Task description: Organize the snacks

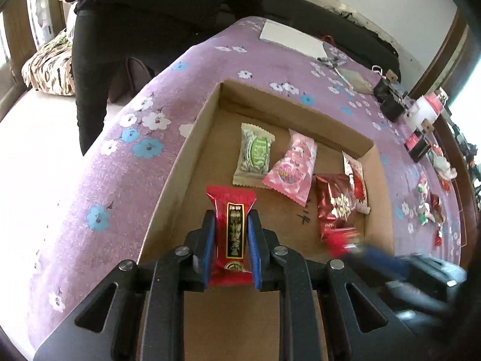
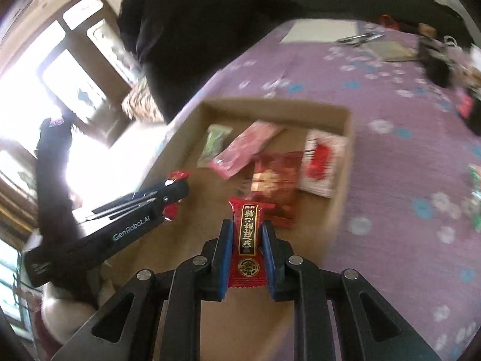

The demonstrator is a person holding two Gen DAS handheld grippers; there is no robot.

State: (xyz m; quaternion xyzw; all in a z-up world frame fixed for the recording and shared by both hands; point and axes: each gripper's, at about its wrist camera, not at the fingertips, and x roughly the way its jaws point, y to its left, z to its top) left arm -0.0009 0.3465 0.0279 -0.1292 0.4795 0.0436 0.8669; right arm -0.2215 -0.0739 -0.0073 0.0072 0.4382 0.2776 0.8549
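Observation:
A shallow cardboard box (image 1: 192, 150) (image 2: 345, 156) lies on a purple flowered cloth. In it lie a green snack packet (image 1: 255, 153) (image 2: 215, 143), a pink packet (image 1: 293, 165) (image 2: 246, 149), a shiny red packet (image 1: 333, 204) (image 2: 275, 183) and a white-and-red packet (image 1: 356, 180) (image 2: 321, 162). My left gripper (image 1: 231, 234) is shut on a red candy bar with a black and gold label (image 1: 233, 219) above the box's near left part. My right gripper (image 2: 247, 242) is shut on a like red candy bar (image 2: 249, 234) over the box's near edge. The left gripper also shows in the right wrist view (image 2: 173, 194).
A person in black (image 1: 144, 15) stands at the far left of the table. White paper (image 1: 291, 37), scissors (image 1: 330, 61), black clips (image 1: 390, 99) and loose candies (image 1: 427, 204) lie on the cloth to the right. The blurred right gripper (image 1: 390, 264) shows in the left wrist view.

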